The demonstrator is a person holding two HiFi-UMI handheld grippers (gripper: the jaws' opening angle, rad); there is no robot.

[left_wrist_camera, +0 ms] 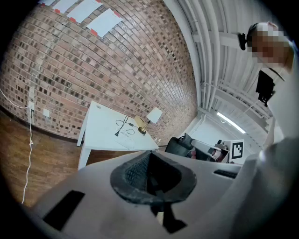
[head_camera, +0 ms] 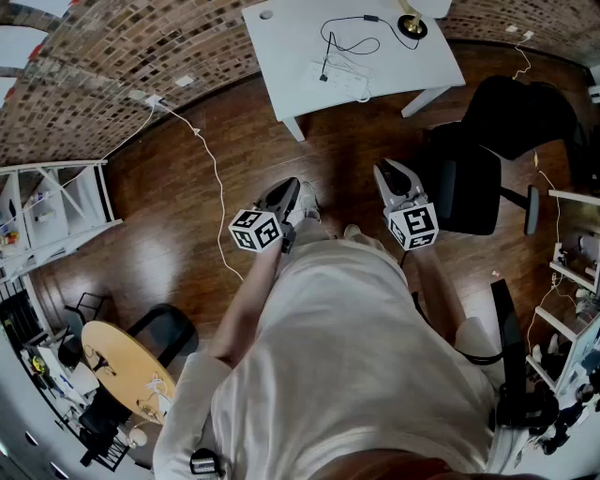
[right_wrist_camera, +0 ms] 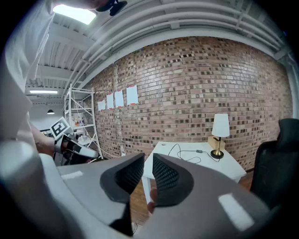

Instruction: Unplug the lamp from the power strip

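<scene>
A small lamp with a brass base [head_camera: 410, 24] stands at the far right of a white table [head_camera: 281, 47]. Its black cord [head_camera: 349, 43] loops down to a black plug [head_camera: 323, 76] at the white power strip [head_camera: 339, 81]. Both grippers hang in front of the person's body, far short of the table. The left gripper [head_camera: 289, 187] points toward it with its jaws shut and empty. The right gripper [head_camera: 386, 172] shows a narrow gap between its pads with nothing in it. The left gripper view shows its gripper [left_wrist_camera: 148, 163] and the lamp [left_wrist_camera: 152, 116]. The right gripper view shows its gripper [right_wrist_camera: 147, 161] and the lamp [right_wrist_camera: 219, 133].
A black office chair [head_camera: 469, 178] stands to the right, between me and the table. A white cable [head_camera: 217, 178] trails over the wooden floor from the brick wall. A white shelf unit [head_camera: 56, 206] and a round wooden table [head_camera: 127, 366] are at the left.
</scene>
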